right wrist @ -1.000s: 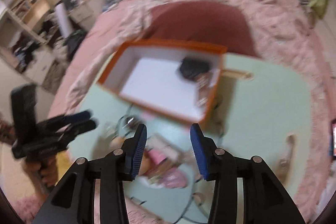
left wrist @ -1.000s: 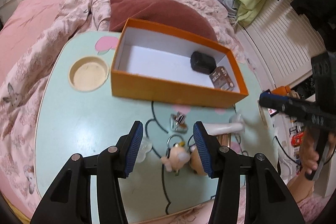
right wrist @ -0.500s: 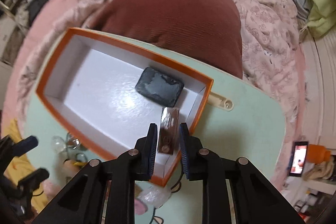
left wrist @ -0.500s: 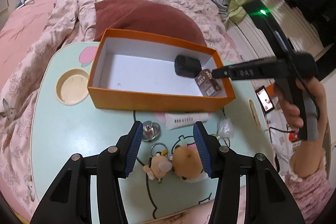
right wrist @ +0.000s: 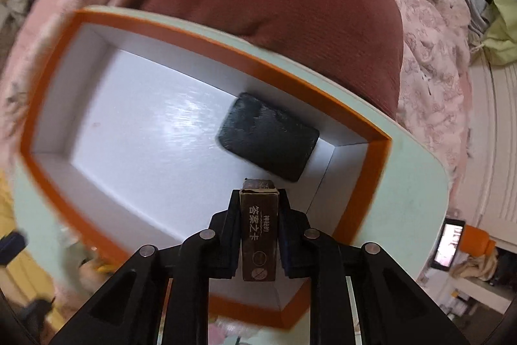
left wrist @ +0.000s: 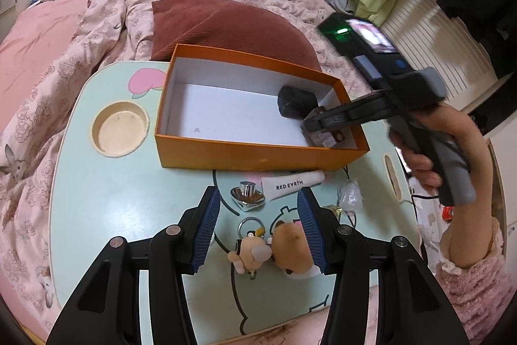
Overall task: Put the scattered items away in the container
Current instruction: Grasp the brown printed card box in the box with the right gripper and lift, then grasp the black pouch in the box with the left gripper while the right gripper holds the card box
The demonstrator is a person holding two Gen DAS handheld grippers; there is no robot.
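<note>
Right claw [right wrist: 258, 217], pointing straight down into the orange box [right wrist: 226, 54] near its right end, clamped on the upright brown card box [right wrist: 258, 235] beside the black case [right wrist: 268, 139]; left claw [left wrist: 257, 228], half open and empty, nearer the plush keychain [left wrist: 274, 251] at the bench's [left wrist: 113, 199] near edge.

One orange cardboard box with a white inside [left wrist: 258, 156] sits on the one mint-green worktop [left wrist: 106, 202]. Inside it are two things: one dark rounded rectangular pouch [left wrist: 295, 102] and one small brown printed card box [right wrist: 258, 231]. Outside the box lie one white tube lettered in black [left wrist: 290, 183], one shiny silver metal piece [left wrist: 247, 194], one crumpled clear plastic wrapper [left wrist: 349, 191] and two tan plush keychain toys [left wrist: 274, 251]. One round recessed cup holder [left wrist: 119, 128] is set in the worktop
</note>
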